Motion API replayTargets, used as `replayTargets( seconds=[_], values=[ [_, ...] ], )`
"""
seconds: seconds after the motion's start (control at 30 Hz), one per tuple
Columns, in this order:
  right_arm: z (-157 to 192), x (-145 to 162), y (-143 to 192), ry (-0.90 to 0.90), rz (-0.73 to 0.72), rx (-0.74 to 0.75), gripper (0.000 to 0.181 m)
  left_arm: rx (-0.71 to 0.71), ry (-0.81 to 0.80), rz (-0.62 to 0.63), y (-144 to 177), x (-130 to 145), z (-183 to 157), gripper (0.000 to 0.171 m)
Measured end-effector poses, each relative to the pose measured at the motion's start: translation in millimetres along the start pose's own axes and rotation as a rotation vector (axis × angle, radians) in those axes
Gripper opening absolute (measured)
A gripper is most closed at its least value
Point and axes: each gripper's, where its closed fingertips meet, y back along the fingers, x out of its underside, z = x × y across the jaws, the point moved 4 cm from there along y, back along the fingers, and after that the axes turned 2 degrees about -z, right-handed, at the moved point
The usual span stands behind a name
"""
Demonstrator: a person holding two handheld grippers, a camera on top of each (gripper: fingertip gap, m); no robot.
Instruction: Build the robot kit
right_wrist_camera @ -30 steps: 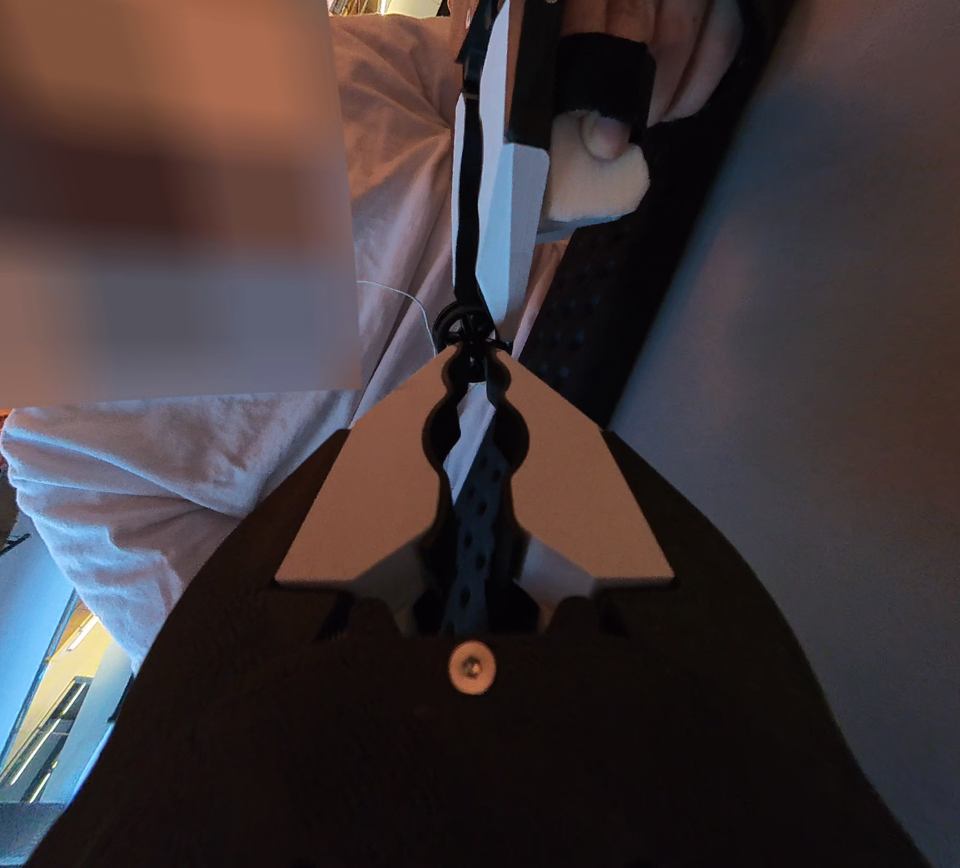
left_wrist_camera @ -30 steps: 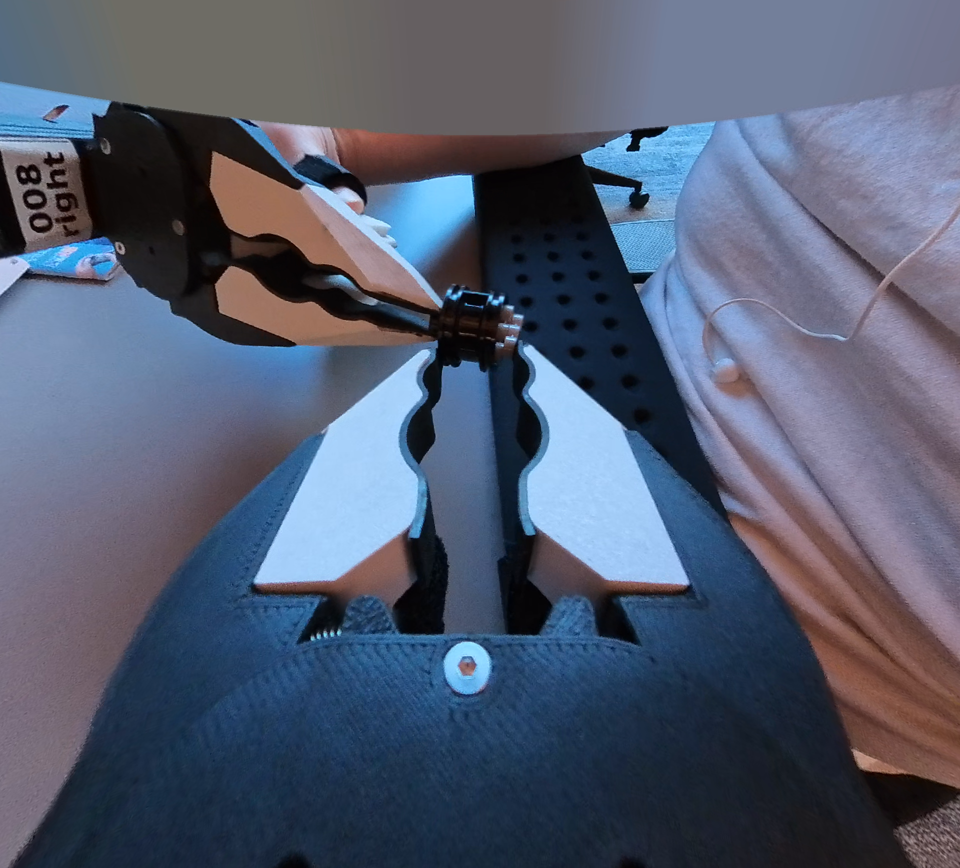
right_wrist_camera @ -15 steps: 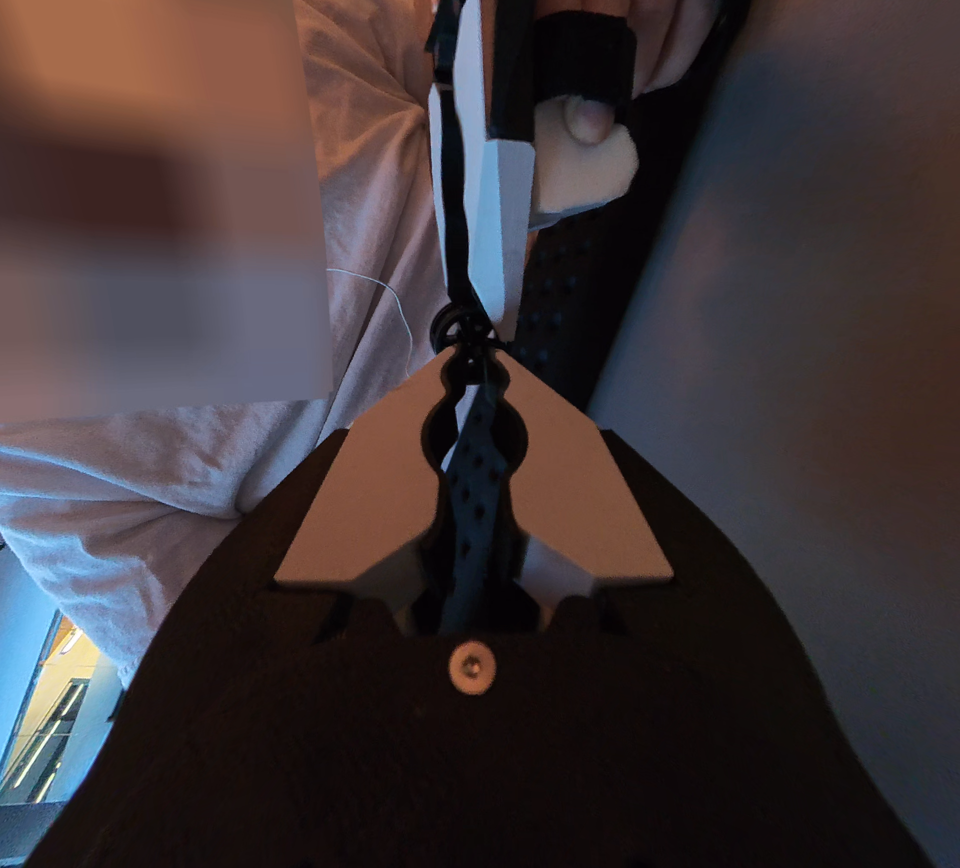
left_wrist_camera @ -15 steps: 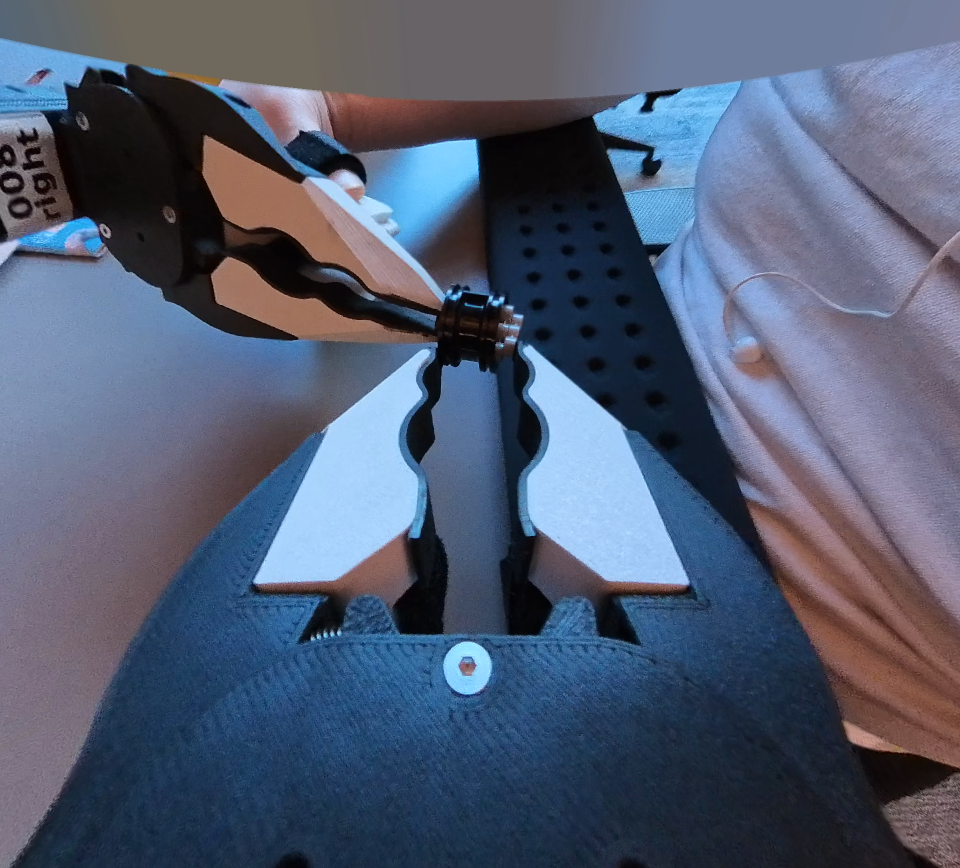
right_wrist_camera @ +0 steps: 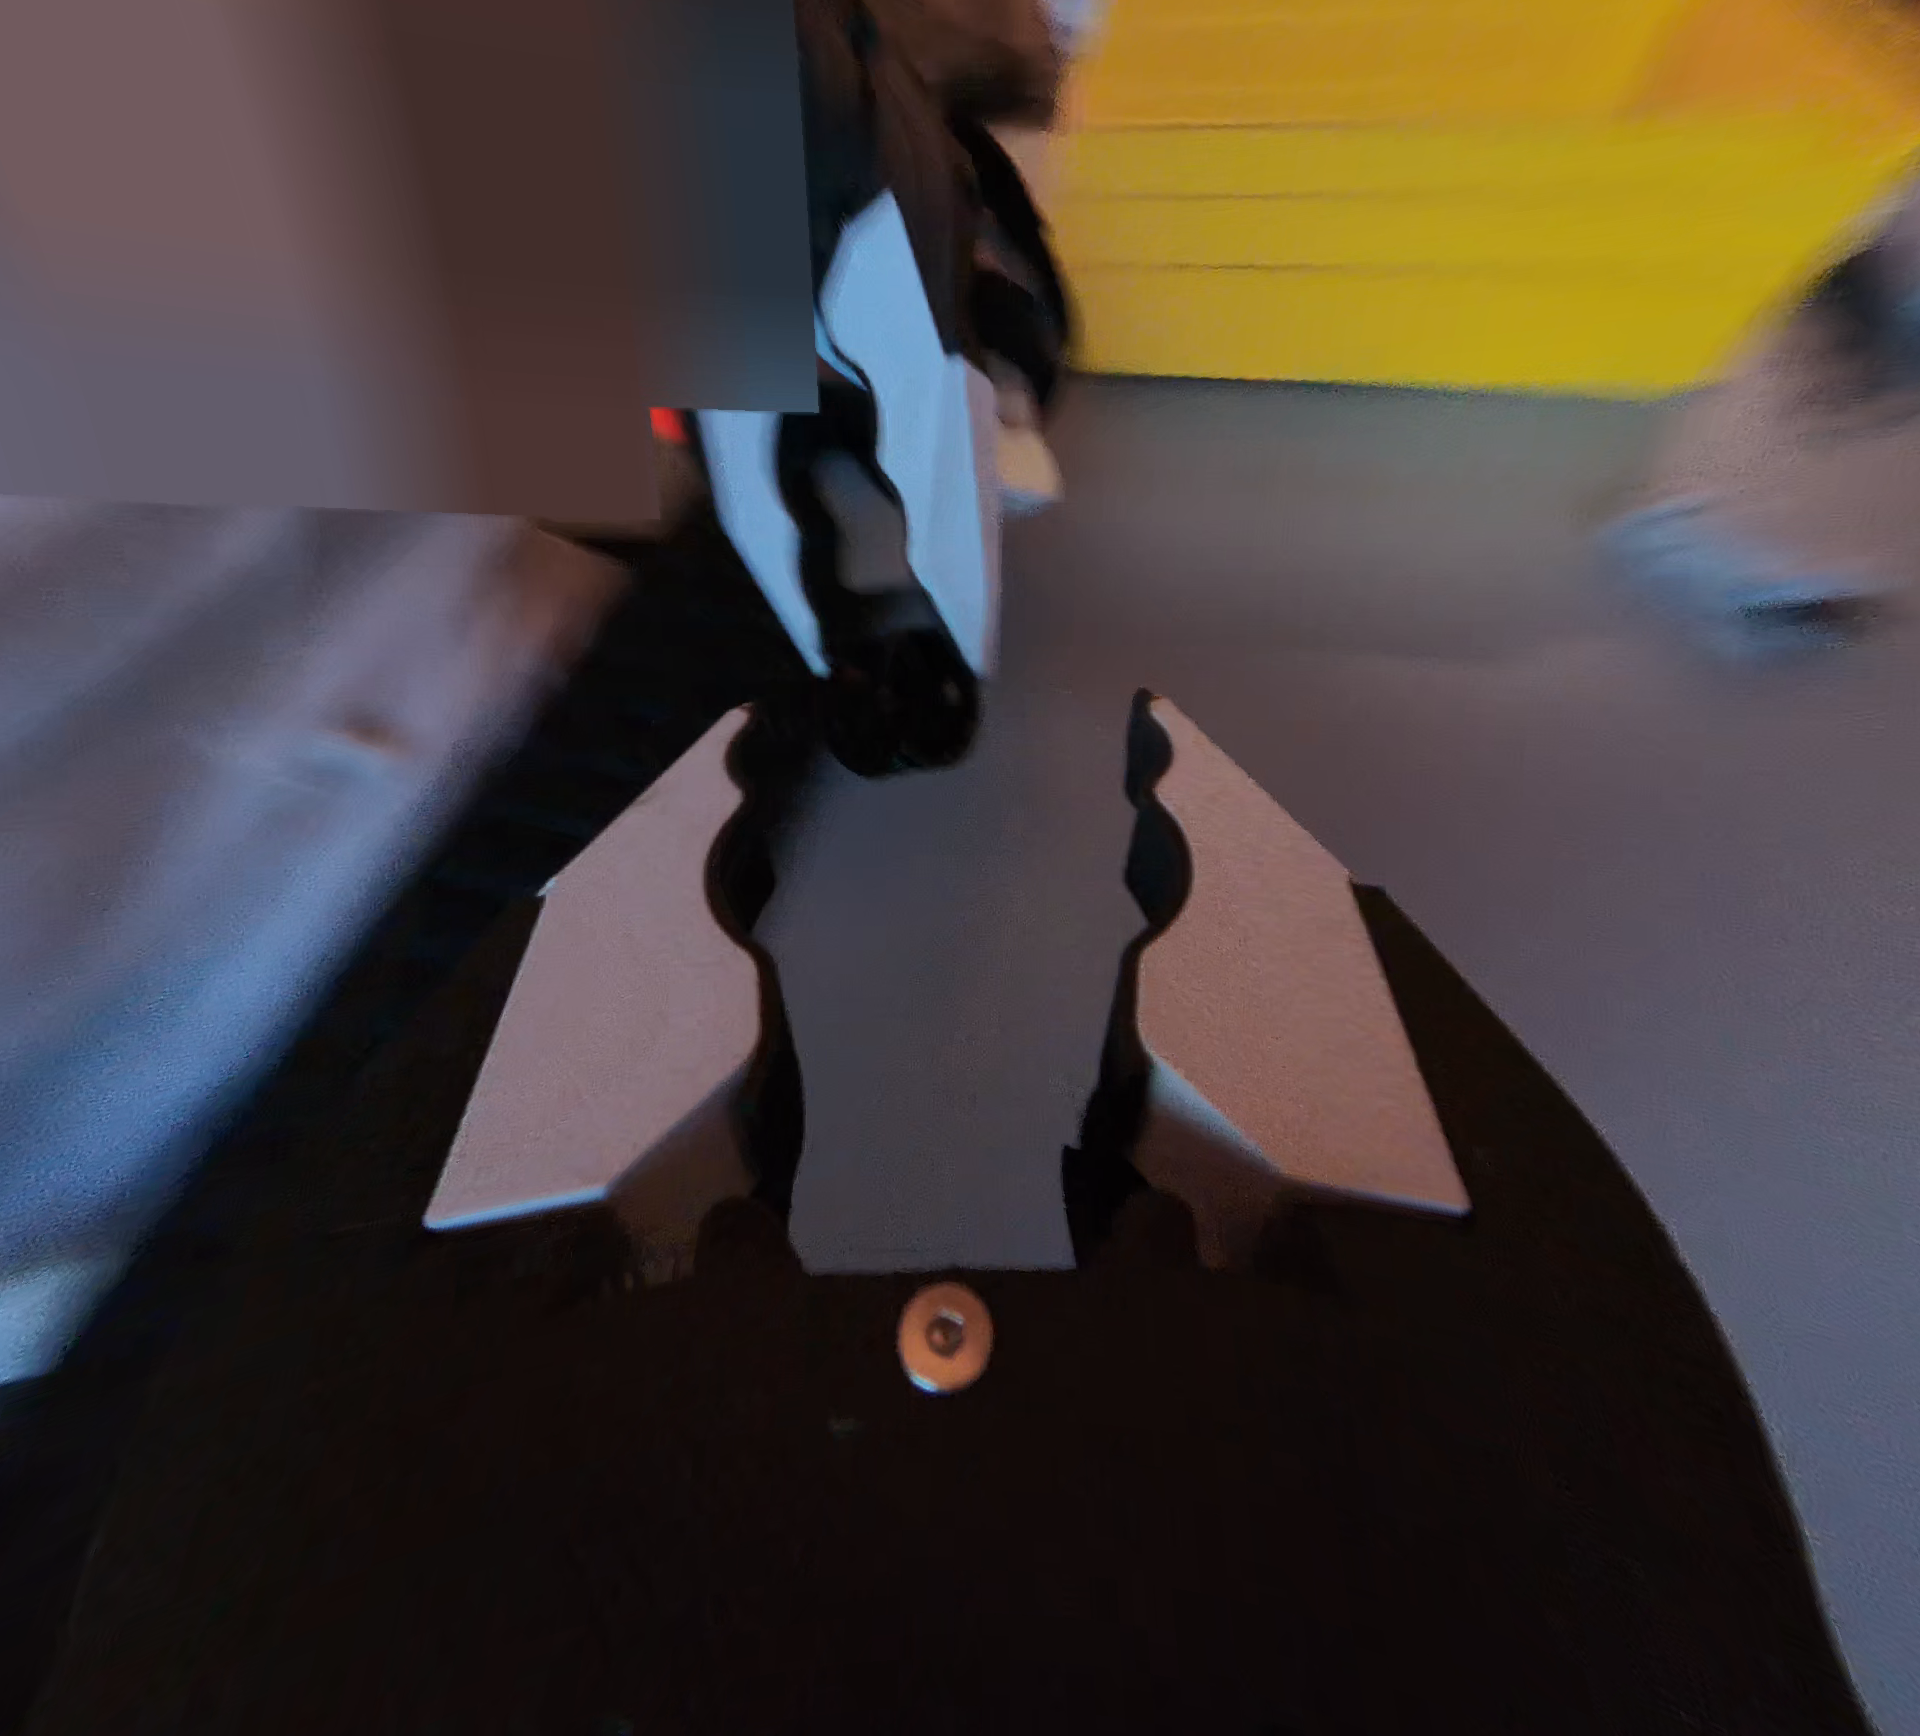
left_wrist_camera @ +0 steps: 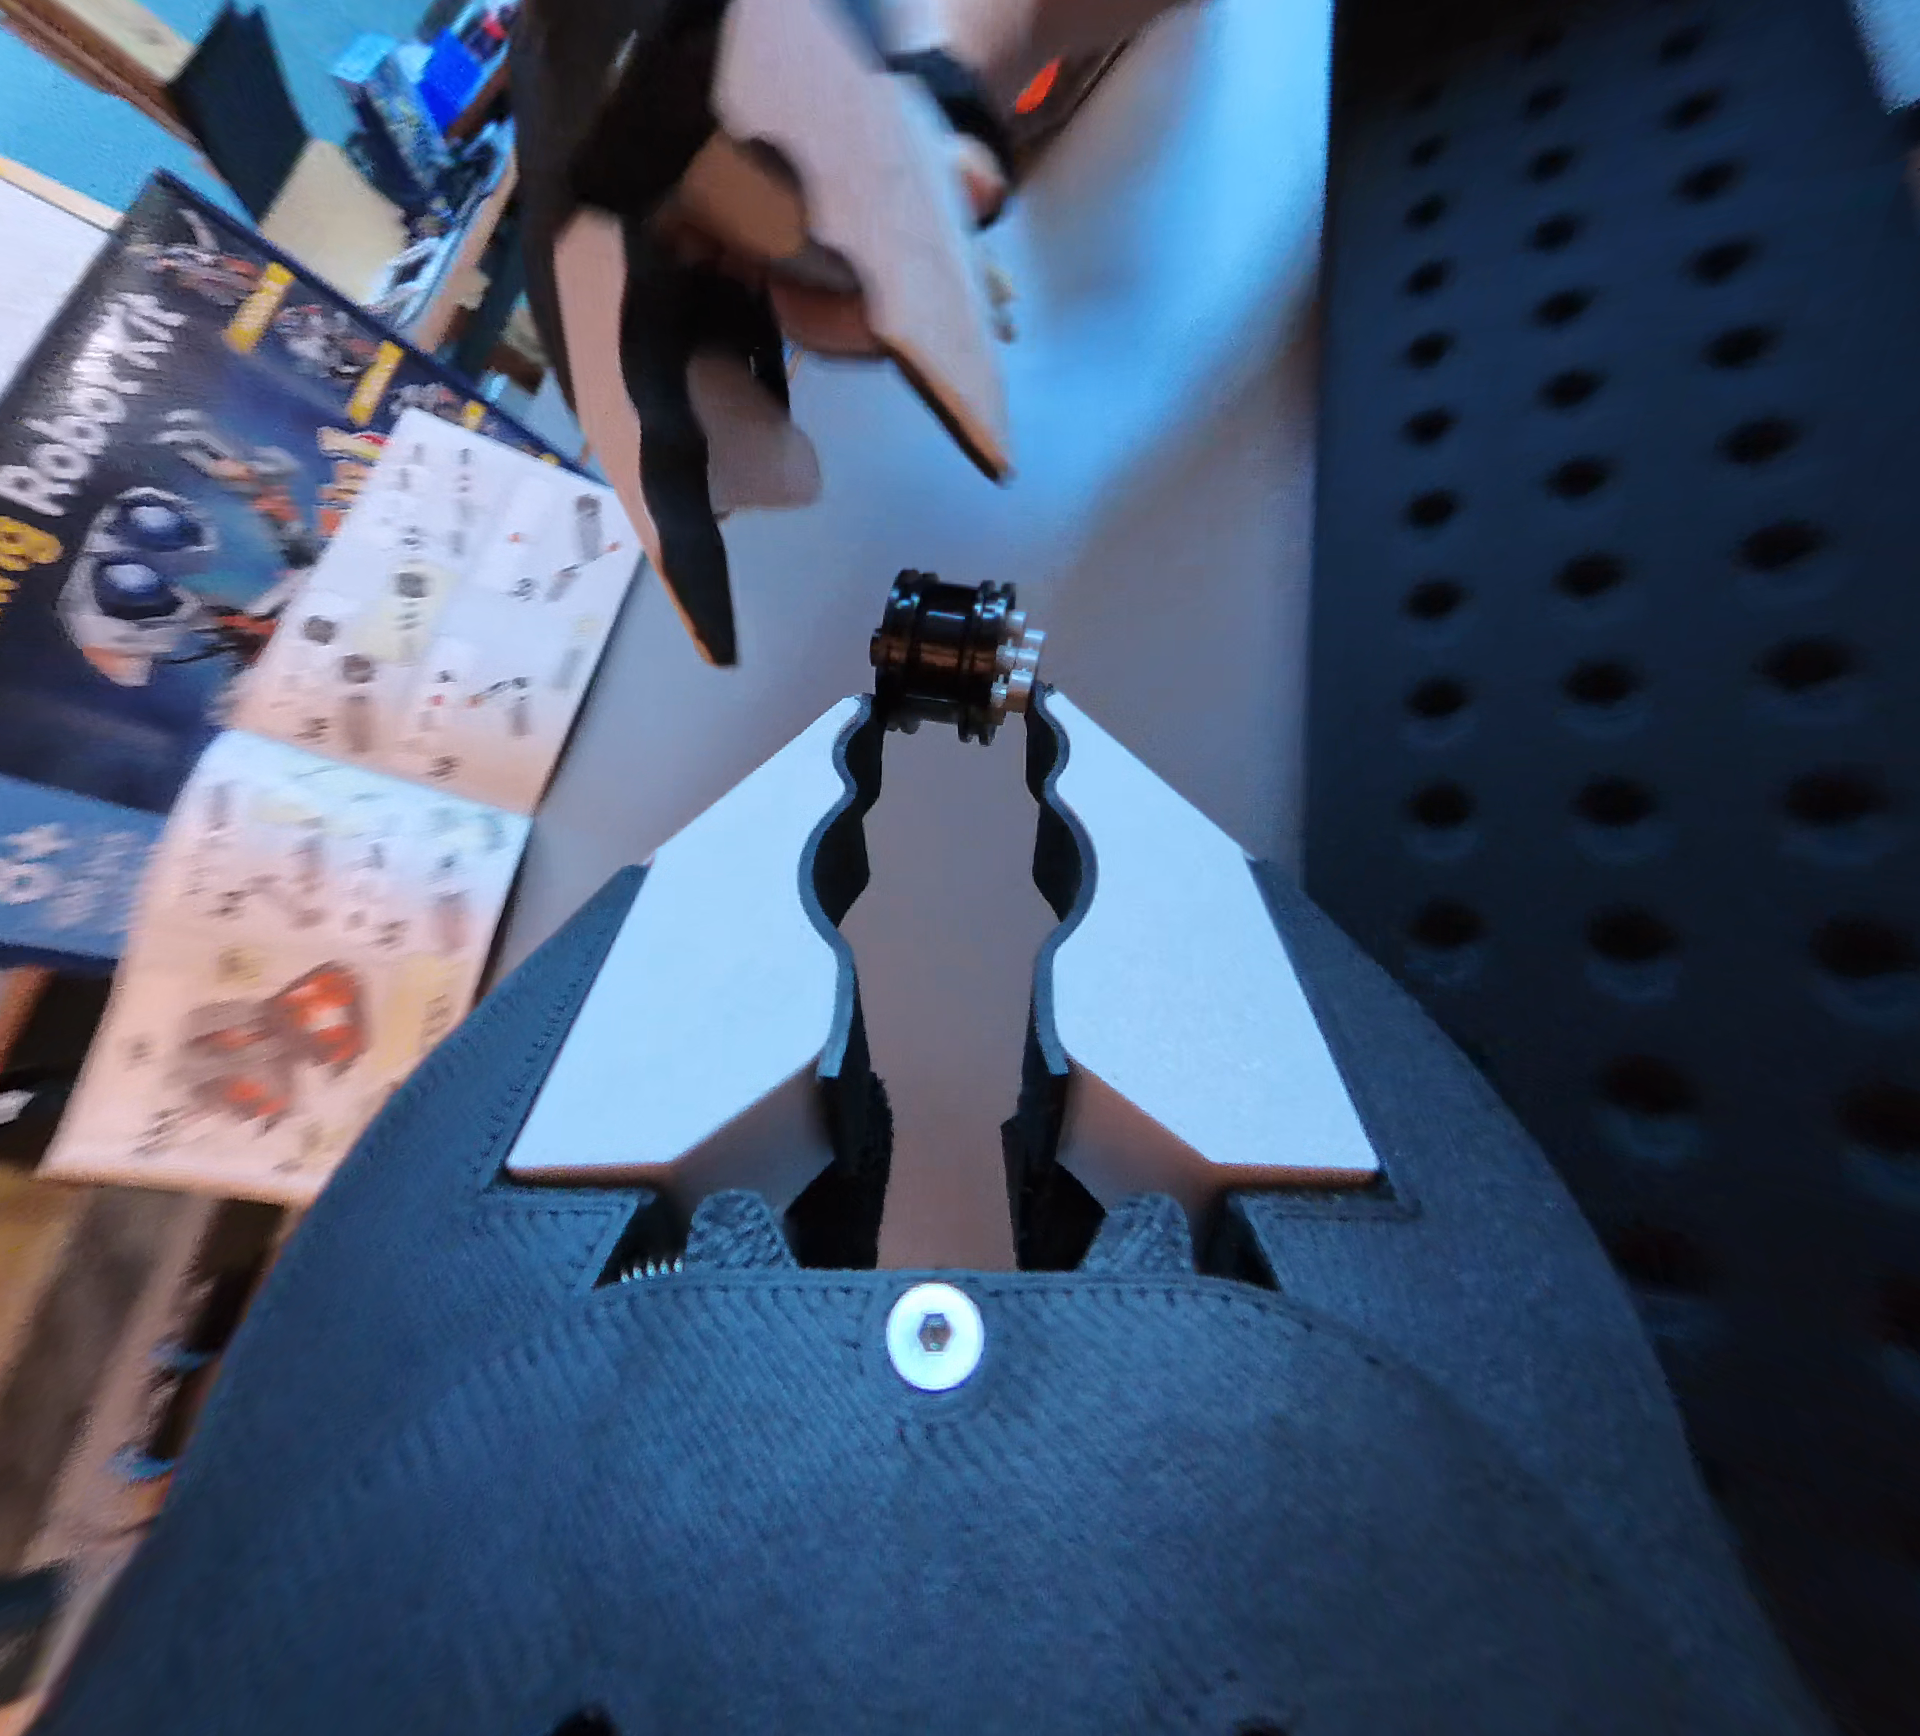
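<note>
Black and grooved, a small spool [left_wrist_camera: 940, 668] sat pinched between the tips of the left gripper [left_wrist_camera: 951, 710], its long axis lying left to right and its silver-pinned end pointing right. The left jaws were narrow, closed on its two ends. In the right wrist view the spool [right_wrist_camera: 899, 725] was only a dark blur, and its shape could not be made out there.

The right gripper [right_wrist_camera: 940, 720] had its jaws spread wide with nothing between them; in the left wrist view it [left_wrist_camera: 862, 564] hung blurred just beyond the spool, not touching it. A hand [left_wrist_camera: 987, 159] behind it was half hidden.

Below lay the grey table [left_wrist_camera: 1143, 439]. A black perforated panel [left_wrist_camera: 1610, 543] ran along the right, cut off by the frame. To the left lay a printed box [left_wrist_camera: 135, 481] and instruction sheets [left_wrist_camera: 416, 606], both bearing writing. A yellow stack [right_wrist_camera: 1455, 169] at the far side was smeared by motion.
</note>
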Motion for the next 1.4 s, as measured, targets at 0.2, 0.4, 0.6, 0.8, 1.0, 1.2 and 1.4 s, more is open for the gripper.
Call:
replayTargets(
  seconds=[0.2,0.4,0.6,0.8,1.0,1.2,1.4],
  values=[
    [25,3,-6,0.47,0.122,0.339,0.052,0.006,0.023,0.008,-3,0,-1,0.027],
    [25,-2,-8,0.457,0.108,0.375,0.04,-0.007,0.085,-0.035,0,-4,6,0.026],
    [25,-1,-11,0.425,0.1,0.362,0.04,-0.029,0.08,-0.043,1,-6,7,0.026],
    [26,-1,-16,0.485,0.123,0.392,0.031,-0.05,0.048,-0.05,3,-9,7,0.026],
    [24,-2,-17,0.511,0.124,0.434,0.031,-0.083,0.02,-0.038,4,-8,9,0.026],
    [23,-3,-17,0.519,0.153,0.458,0.03,-0.113,-0.011,-0.022,4,-9,9,0.026],
    [22,-2,-19,0.504,0.17,0.466,0.03,-0.113,-0.007,-0.012,5,-7,9,0.026]
  ],
)
